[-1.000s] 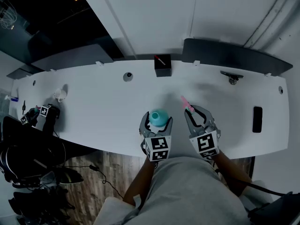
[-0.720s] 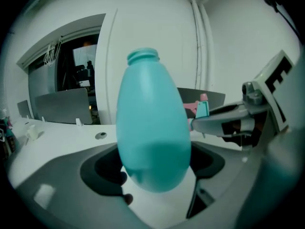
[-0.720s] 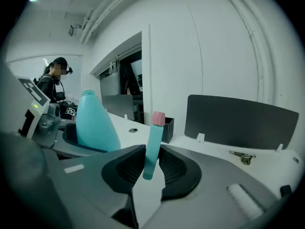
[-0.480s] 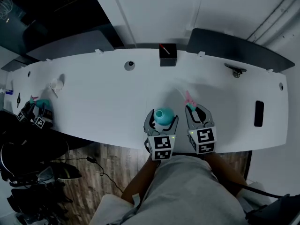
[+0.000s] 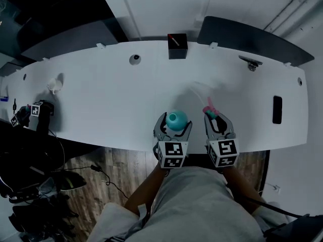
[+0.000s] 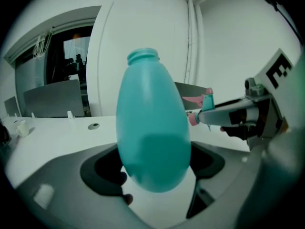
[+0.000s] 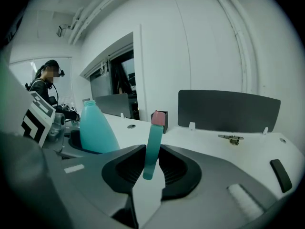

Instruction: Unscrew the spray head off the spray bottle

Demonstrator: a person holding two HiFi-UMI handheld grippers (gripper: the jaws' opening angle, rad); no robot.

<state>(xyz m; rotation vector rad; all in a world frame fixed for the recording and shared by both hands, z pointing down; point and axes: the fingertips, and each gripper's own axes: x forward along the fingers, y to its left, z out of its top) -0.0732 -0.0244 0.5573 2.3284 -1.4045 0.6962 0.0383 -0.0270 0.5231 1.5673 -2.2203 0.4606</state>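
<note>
- Step: the spray head [image 7: 153, 144] is already off and the neck of the spray bottle [image 6: 152, 132] stands open. Unscrewing looks complete.
- Next move, judged: set both parts on the table [image 5: 111, 100], keeping the bottle upright.
- Left gripper [image 5: 174, 124]: jaws wide, clamped round the bottle's belly at the table's 6 o'clock edge.
- Right gripper [image 5: 217, 120]: jaws narrow, pinching the head's teal stem with the pink end up. It sits at 3 o'clock of the bottle, not touching it.

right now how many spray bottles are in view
1: the teal bottle, head off, in the left gripper at the near edge of the table. The far-left end may hide another.
</note>
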